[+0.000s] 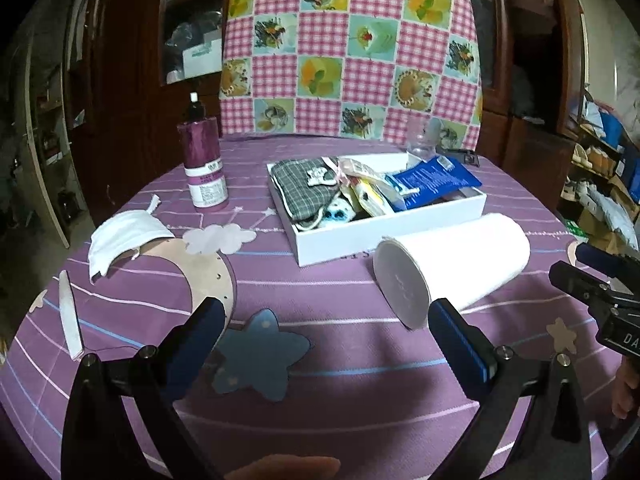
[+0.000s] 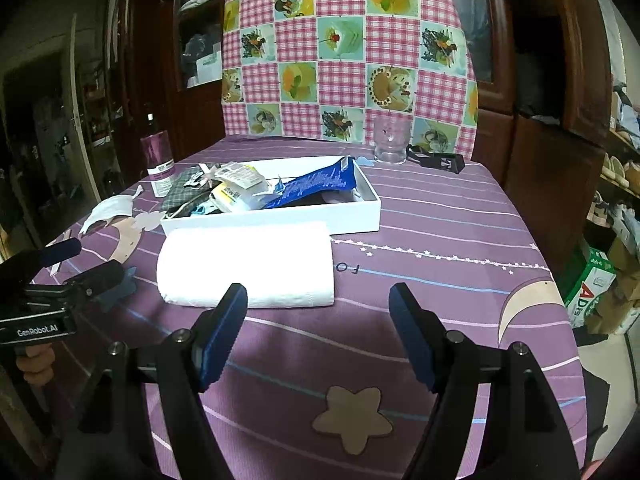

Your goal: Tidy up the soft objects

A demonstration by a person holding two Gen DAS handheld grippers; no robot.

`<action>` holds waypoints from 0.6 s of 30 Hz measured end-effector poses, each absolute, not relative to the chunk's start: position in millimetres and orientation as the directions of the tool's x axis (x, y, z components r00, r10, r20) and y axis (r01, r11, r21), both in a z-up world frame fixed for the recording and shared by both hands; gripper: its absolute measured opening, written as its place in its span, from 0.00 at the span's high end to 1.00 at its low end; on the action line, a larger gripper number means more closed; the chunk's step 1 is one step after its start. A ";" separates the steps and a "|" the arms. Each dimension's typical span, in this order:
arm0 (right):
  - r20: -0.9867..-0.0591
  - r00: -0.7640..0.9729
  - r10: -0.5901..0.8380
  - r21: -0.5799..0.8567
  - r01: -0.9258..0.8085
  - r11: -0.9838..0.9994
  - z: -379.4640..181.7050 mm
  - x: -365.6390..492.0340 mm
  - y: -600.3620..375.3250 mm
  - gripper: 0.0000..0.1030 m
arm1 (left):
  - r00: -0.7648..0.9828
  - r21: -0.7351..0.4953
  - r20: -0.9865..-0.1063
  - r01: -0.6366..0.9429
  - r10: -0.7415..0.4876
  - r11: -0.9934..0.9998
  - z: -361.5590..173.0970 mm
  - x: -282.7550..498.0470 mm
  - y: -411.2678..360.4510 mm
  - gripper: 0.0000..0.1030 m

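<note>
The counter [image 2: 440, 224] was round, draped in a purple striped cloth printed with stars, clouds and moons, and its right half lay bare out to the curved edge. On the near side an open strip of cloth ran between the grippers and the white paper roll [image 2: 248, 264], which lay on its side just in front of the white shallow box [image 2: 352, 216]. The box sat near the middle, crowded with soft things: a grey plaid cloth [image 1: 304, 188], pale packets and a blue pouch [image 2: 320, 184] leaning on its far wall. Left of it, well apart, a white face mask [image 1: 120, 240] lay crumpled near the counter's left edge, with a maroon spray bottle [image 1: 202, 160] standing beyond. A clear glass [image 2: 391, 140] and a small black object, too dim to identify, stood at the far rim. Behind hung a pink checked cloth with fruit squares [image 2: 344, 52], flanked by dark wooden cabinets; shelves with boxes and shoes filled the right side of the room.

The left gripper [image 1: 324, 332] hovered over a blue star print, spread wide, its right finger just beside the roll's flat end, apparently without contact. The right gripper [image 2: 318, 320] stood released as well, gripping nothing, near the roll's side
</note>
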State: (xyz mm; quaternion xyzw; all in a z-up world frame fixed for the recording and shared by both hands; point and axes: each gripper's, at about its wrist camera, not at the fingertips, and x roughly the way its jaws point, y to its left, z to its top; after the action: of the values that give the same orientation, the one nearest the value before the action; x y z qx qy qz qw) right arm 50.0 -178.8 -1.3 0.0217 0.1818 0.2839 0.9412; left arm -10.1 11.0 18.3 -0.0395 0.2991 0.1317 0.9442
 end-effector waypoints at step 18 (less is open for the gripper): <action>-0.358 0.765 0.536 0.134 -0.526 0.840 -3.6 52.2 -175.9 0.28 | 0.796 0.041 -0.530 -0.321 0.293 0.946 23.8 -7.2 5.0 0.00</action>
State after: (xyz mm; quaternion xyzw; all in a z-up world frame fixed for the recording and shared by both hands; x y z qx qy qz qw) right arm 52.2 -175.9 -3.6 0.0131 0.1944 0.2827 0.9392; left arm -7.2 5.0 23.8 -0.0255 0.2754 0.1619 0.9473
